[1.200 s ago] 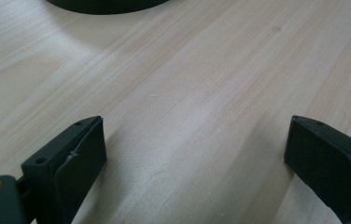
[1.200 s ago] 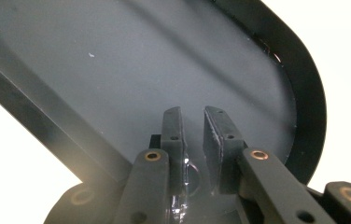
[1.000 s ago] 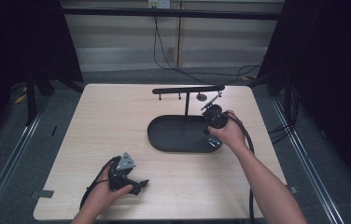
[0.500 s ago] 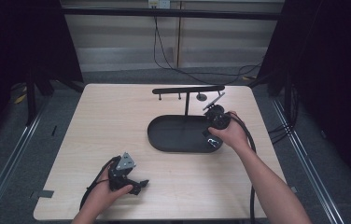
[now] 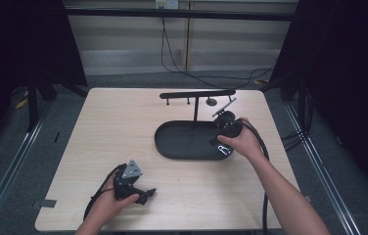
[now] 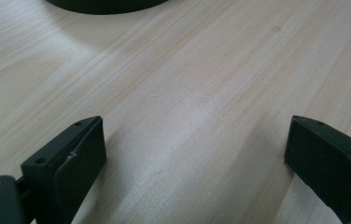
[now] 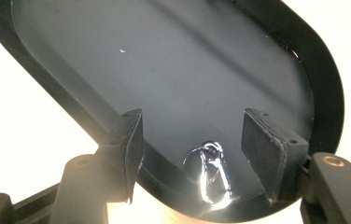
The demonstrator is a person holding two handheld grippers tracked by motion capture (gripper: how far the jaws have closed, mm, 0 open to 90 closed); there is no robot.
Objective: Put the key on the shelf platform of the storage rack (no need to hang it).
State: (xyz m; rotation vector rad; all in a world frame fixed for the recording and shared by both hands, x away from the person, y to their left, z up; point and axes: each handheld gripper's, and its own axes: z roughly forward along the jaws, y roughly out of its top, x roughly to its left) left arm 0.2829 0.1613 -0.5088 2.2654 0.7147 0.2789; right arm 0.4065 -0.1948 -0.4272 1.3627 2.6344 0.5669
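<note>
- Nearest me, the left claw [image 5: 145, 195] rests low on the worktop [image 5: 123, 127] at its near-left part, jaws spread wide with nothing but bare wood between them; it sits well apart from the tray.
- Farther in, the right claw [image 7: 197, 149] hovers over the near-right end of the dark oval tray [image 5: 172, 147], jaws parted and holding nothing.
- A small shiny metal clip [image 7: 211, 175] lies flat inside the tray against its rim, directly between and just below those parted jaws. Its long axis runs roughly along the claw's line of sight, so I'd judge the jaws would close across its narrow width.
- The right hand [image 5: 241, 139] is plainly the nearer one for any pick.
- Beyond the tray stands a black T-shaped rack [image 5: 196, 94].
</note>
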